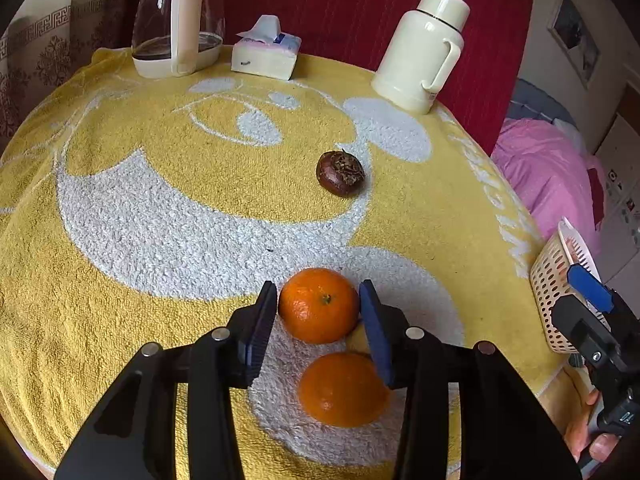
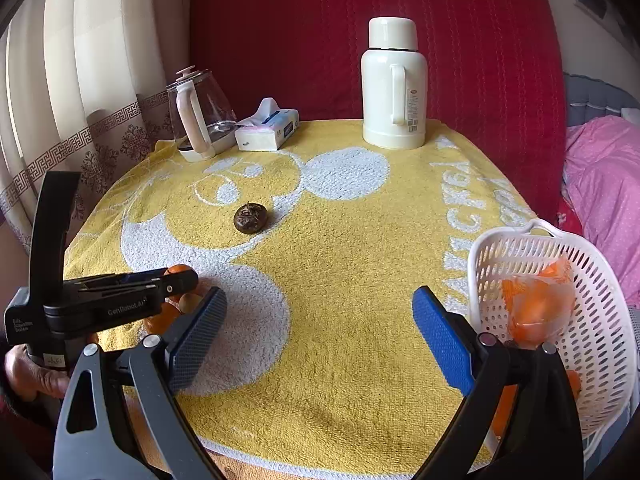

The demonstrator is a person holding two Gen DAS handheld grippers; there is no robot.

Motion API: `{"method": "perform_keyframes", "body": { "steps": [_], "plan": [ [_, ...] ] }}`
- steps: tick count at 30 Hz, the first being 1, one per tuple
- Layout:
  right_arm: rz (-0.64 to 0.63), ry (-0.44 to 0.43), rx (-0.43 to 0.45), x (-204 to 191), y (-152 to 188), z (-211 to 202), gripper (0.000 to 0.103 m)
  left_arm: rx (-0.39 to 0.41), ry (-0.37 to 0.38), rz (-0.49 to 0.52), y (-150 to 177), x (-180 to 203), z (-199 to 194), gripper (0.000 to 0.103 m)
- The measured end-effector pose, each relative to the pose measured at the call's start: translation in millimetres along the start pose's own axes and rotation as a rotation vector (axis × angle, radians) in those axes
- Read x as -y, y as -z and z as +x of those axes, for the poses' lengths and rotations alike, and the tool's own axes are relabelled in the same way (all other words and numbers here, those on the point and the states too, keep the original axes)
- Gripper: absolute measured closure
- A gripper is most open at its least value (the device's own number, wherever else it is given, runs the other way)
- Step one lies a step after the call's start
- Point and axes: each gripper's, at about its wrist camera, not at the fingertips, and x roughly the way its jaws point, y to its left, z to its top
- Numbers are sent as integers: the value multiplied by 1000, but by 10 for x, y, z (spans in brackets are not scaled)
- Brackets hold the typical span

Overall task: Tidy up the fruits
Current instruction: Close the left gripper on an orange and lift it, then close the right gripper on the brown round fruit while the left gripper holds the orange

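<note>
Yellow towel (image 1: pixel 160 208) covers the table, with a flask, a kettle and a tissue box along its far edge and a white basket (image 2: pixel 600 344) of orange fruit at the right edge. Two oranges lie near the front edge, one brown fruit (image 1: pixel 340 173) sits mid-table. The left gripper (image 1: pixel 319 306) brackets the farther orange (image 1: pixel 319 305), pads at its sides; squeeze gently, centred, and lift clear of its neighbour. The right gripper (image 2: pixel 320 334) hangs wide, empty.
</note>
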Motion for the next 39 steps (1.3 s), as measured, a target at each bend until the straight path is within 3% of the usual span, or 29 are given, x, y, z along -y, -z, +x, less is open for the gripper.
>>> {"method": "perform_keyframes", "body": {
  "steps": [8,21,29,31,32,39],
  "plan": [
    [-8,-9,-15,-55,-41,93,8,13,9,-3,3,-18,-47,62],
    [-15,-57,-51,-228,-186,354,8,112,-79,17,-61,-164,-265,62],
    [-10,-101,-97,-360,-360,704,10,145,-133,5,-56,-315,-329,62],
    [-6,-112,-112,-383,-415,831,12,152,-139,-2,-60,-356,-344,62],
    [-5,-110,-122,-397,-437,890,18,156,-146,-5,-63,-377,-351,62],
    [-36,-104,-158,-558,-577,1274,21,174,-170,-18,-62,-483,-370,62]
  ]
}}
